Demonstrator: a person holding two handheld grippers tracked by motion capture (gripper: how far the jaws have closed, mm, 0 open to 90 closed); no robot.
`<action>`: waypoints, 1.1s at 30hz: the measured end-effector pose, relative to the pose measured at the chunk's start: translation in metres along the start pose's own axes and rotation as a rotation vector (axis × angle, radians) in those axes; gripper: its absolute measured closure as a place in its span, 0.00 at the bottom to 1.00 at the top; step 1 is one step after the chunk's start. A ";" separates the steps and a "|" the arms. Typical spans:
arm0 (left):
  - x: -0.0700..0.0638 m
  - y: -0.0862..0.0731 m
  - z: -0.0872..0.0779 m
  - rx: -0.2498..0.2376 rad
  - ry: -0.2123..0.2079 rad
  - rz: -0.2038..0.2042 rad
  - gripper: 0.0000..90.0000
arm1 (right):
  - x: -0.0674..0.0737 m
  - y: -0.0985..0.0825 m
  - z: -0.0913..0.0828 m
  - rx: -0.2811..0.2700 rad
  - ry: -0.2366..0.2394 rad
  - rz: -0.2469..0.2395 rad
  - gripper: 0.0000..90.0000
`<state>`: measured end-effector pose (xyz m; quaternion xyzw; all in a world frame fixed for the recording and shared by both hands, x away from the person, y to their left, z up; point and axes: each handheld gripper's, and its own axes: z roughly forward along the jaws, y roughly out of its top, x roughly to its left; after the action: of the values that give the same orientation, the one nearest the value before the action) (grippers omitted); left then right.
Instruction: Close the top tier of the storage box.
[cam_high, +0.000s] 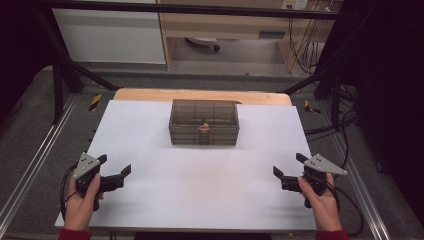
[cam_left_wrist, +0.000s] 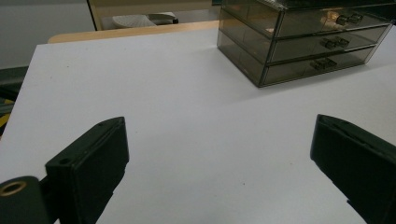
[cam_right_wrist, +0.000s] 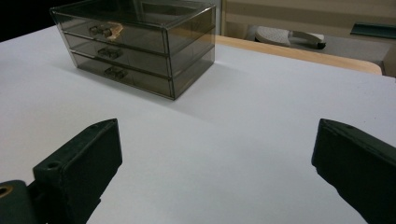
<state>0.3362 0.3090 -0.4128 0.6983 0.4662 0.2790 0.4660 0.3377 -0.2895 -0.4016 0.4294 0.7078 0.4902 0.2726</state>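
- Left gripper (cam_high: 117, 169): held low over the near-left corner of the white table (cam_high: 150, 150), jaws spread wide, nothing between them. Prob parked there so it's off the work area w/ a free line to the middle.
- In the left gripper view the two black jaws stand far apart at the bottom edge w/ bare white table between; drawer box sits up and to the right, well apart.
- Drawer box (cam_high: 203, 122): smoky see-through unit w/ three stacked drawers, centred toward the far side of the table, fronts facing the person, so pulls are reachable from either side. All drawers look shut.
- Small tan item (cam_high: 204, 127) shows through the front by the top drawer's pull; can't tell what it is, or if it's inside or on the handle.
- Right gripper (cam_high: 287, 167): mirrors the left at the near-right corner, jaws wide apart, empty. Well apart from the box.
- Right gripper view: box up-left, side wall + fronts visible, tan item at top pull (cam_right_wrist: 113, 29).
- Judgement: start pose; both tools ready, box untouched. Next move likely one gripper going fwd to a drawer pull, other maybe steadying the box, since it looks light and may slide.
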 end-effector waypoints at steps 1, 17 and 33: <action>0.000 0.000 0.000 0.001 0.001 0.001 0.05 | 0.001 -0.001 0.000 0.002 0.001 0.001 0.03; -0.001 -0.001 0.001 0.010 -0.007 -0.004 0.05 | 0.008 -0.019 0.010 0.049 0.053 0.001 0.03; -0.001 -0.001 0.002 0.017 -0.014 -0.004 0.05 | 0.021 -0.028 0.029 0.104 0.125 -0.005 0.03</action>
<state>0.3369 0.3075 -0.4143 0.7030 0.4668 0.2694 0.4640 0.3413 -0.2615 -0.4381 0.4097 0.7491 0.4780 0.2064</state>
